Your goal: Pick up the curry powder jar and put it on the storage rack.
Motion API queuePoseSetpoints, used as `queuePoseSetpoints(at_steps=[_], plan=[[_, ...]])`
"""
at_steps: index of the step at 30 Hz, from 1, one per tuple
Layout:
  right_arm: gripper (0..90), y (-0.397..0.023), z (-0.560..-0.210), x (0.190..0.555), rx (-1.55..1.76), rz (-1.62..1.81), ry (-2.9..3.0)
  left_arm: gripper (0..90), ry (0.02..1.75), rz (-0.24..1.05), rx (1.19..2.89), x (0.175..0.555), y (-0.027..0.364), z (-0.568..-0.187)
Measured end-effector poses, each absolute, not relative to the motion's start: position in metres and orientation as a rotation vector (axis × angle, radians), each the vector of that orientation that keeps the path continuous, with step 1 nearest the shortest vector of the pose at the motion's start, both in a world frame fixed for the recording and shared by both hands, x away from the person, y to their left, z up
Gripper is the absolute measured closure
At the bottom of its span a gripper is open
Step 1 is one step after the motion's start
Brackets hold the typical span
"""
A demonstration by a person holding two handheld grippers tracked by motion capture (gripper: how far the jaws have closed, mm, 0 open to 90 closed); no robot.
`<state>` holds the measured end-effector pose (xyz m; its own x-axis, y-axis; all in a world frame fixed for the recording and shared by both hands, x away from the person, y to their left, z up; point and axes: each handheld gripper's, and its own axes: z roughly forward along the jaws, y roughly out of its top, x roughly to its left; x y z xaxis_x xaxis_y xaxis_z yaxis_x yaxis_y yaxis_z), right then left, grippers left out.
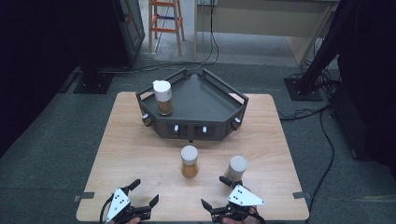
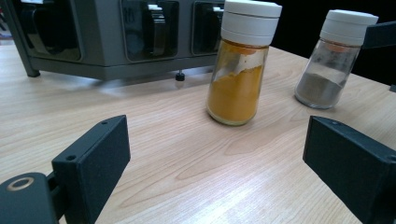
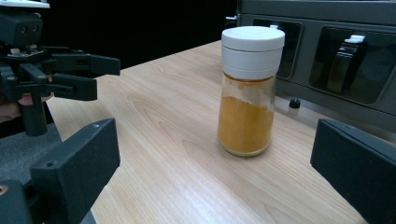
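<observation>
Two open grippers [image 1: 143, 192] [image 1: 213, 192] near jars [image 1: 189, 161]

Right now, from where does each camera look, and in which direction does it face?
High view: above the person's table edge, facing forward and down on the wooden table and grey rack; left gripper and right gripper enter at the bottom.
Left gripper view: low between its open jaws, facing the yellow spice jar and grey spice jar.
Right gripper view: low between its open jaws, facing the yellow jar and rack, with the left gripper beyond.
All views share the yellow jar.
</observation>
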<state>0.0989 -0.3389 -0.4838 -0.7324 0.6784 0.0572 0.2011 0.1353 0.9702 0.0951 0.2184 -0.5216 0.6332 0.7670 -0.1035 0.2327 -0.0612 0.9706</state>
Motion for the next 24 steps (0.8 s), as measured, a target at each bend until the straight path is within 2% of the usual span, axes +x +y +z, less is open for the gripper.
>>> queuePoseSetpoints(at_steps=[24], plan=[[1.3, -0.299, -0.464, 0.137, 0.885, 1.570, 2.054, 7.3, 0.840, 0.541, 1.610, 0.095, 0.221, -0.521]])
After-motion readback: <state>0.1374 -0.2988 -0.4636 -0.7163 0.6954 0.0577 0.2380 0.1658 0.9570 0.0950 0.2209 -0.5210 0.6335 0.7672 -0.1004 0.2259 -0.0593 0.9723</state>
